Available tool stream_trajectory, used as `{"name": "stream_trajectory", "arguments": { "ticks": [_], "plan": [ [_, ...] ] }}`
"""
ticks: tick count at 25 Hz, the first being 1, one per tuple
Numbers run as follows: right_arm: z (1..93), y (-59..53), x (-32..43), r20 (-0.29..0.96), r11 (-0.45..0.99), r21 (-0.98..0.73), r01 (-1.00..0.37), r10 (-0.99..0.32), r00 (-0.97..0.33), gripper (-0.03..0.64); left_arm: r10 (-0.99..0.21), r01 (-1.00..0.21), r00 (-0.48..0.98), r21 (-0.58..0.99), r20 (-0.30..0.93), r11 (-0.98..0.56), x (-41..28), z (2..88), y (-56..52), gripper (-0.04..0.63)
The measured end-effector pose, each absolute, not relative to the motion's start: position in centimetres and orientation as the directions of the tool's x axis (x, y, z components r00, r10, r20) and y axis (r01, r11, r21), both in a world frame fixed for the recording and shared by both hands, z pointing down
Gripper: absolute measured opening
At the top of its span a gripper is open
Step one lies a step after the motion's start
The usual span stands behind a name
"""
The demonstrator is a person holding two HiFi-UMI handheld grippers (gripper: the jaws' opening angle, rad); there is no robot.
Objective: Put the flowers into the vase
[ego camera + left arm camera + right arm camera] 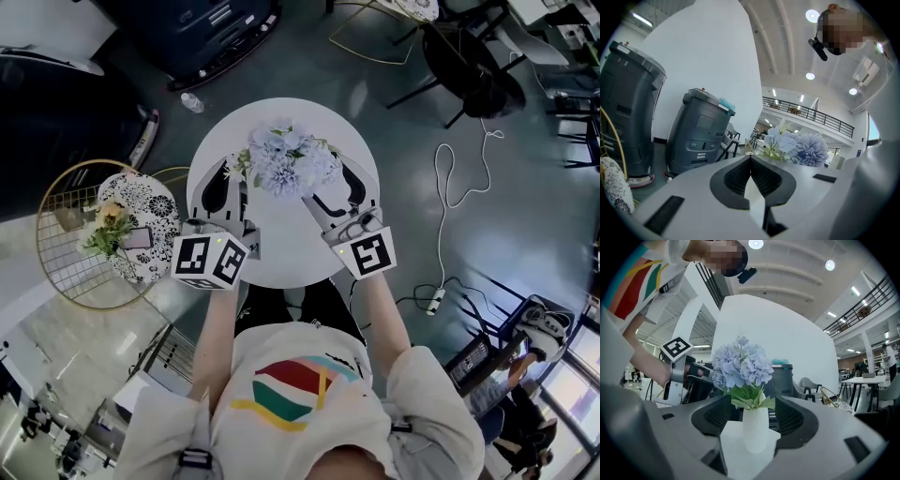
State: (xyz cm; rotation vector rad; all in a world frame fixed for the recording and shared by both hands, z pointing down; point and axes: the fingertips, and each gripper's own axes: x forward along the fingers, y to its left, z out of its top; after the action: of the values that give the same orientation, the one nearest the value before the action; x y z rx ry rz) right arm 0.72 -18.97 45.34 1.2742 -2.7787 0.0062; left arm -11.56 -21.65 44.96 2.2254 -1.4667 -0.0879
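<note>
The vase [755,430] stood on the tabletop [281,248] right between the fingers [710,416] of my right gripper [754,402]. Those fingers were spread wide, with a gap on each side of the vase, so they touched nothing. The fingers [736,180] of my left gripper [750,158] were pressed together at the tips and held nothing. From them the flowers [799,147] sat past the tips, toward 1 o'clock.

From my head I saw only the flowers [286,159], toward the 12 o'clock side of the round white tabletop. They covered the vase beneath them. There my left gripper [228,183] lay at their 9 o'clock and my right gripper [333,192] at their 4 o'clock, both low over the tabletop. The right gripper view alone showed the vase whole. The left gripper view showed the blooms, but my own fingers hid what was below them.

The flowers [740,369] were already in the vase, a rounded bunch of pale blue blooms with green leaves spilling over the rim. The vase was plain white, slim and upright, a little narrower at the neck.
</note>
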Motion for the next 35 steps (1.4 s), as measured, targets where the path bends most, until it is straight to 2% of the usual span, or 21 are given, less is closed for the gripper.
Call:
{"name": "stream_trajectory", "arguments": {
  "ticks": [16,35],
  "plan": [
    [44.8,-18.3,3.1,0.075,0.589,-0.011,-0.808,-0.805,-0.588,0.281,-0.89,-0.865,0.4,0.411,0.22,-0.287,-12.0,45.8,-20.9,0.006],
    [44.9,-17.1,4.1,0.09,0.574,-0.035,-0.818,-0.813,-0.575,0.281,-0.891,-0.883,0.387,0.372,0.235,-0.285,-12.0,46.2,-19.4,0.006]
  ]
}}
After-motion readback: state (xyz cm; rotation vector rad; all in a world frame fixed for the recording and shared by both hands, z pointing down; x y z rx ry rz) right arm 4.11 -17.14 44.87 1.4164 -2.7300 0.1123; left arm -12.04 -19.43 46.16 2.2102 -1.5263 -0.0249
